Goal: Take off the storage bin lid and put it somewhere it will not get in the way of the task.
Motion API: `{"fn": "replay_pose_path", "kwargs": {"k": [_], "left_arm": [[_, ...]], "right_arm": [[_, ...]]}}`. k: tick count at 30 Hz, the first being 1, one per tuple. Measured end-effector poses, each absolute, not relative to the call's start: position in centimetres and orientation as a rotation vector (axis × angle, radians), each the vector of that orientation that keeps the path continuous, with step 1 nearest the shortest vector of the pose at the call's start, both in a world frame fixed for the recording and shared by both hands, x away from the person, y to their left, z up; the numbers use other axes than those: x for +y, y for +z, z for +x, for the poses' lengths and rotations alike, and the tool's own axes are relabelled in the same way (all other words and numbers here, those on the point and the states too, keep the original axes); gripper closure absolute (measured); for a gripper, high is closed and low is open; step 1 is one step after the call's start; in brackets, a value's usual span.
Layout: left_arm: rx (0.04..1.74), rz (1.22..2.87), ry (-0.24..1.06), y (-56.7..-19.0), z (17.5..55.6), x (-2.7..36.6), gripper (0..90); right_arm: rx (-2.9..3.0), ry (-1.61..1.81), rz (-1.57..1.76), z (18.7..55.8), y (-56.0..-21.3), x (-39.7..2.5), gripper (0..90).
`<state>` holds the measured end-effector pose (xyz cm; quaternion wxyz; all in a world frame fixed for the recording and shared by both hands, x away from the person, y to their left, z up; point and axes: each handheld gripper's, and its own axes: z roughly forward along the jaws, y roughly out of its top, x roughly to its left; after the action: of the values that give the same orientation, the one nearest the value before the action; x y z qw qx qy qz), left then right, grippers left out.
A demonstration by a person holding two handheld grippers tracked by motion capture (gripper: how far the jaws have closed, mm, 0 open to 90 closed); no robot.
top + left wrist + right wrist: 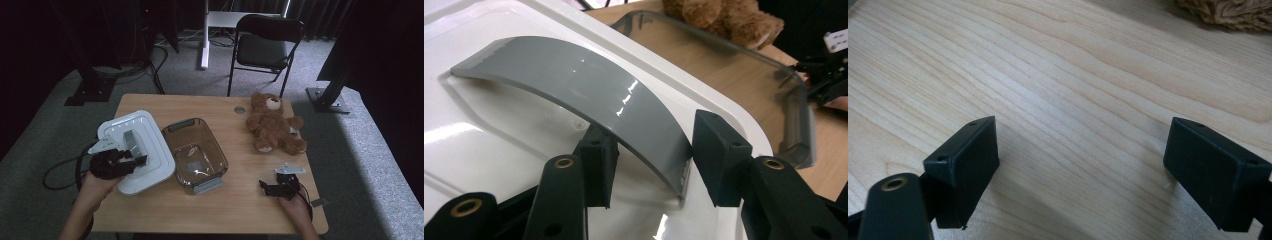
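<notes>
Lid handle (589, 95) between left claw (649, 145) jaws, spread, not clamped | right claw (1083, 170) released, over bare bench (1088, 75)

I'm seeing one white lid (137, 150), one clear container (196, 154) and one teddy bear (272, 124). I'm also counting two grippers and one folding chair (265, 47).

White plastic rectangular lid (145, 150), glossy; arched handle on lid (589, 95) mid grey, bright glare streaks. Clear smoky-grey plastic rectangular container (196, 154), grey end clips. Fuzzy plush teddy bear (272, 124) brown, paler tan muzzle and foot soles. Wooden table (1058, 70) light beige, fine wavy darker grain. Left gripper (651, 155) matte black, brass-coloured rivets; right gripper (1080, 170) same black.
</notes>
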<state>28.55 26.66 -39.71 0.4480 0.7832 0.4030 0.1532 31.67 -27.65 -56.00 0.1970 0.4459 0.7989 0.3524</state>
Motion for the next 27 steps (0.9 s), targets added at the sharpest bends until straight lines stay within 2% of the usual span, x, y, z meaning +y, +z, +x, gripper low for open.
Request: {"fn": "replay_pose_path", "kwargs": {"k": [13, 27], "left_arm": [[1.062, 1.945, 0.321, -43.0, 28.9, 28.3, 54.9], [1.107, 1.98, 0.218, -47.3, 30.7, 28.2, 55.0]], "right_arm": [[2.237, 0.987, 1.245, 31.7, -56.0, -27.7, 13.6], [2.237, 0.987, 1.245, 31.7, -56.0, -27.7, 13.6]]}}
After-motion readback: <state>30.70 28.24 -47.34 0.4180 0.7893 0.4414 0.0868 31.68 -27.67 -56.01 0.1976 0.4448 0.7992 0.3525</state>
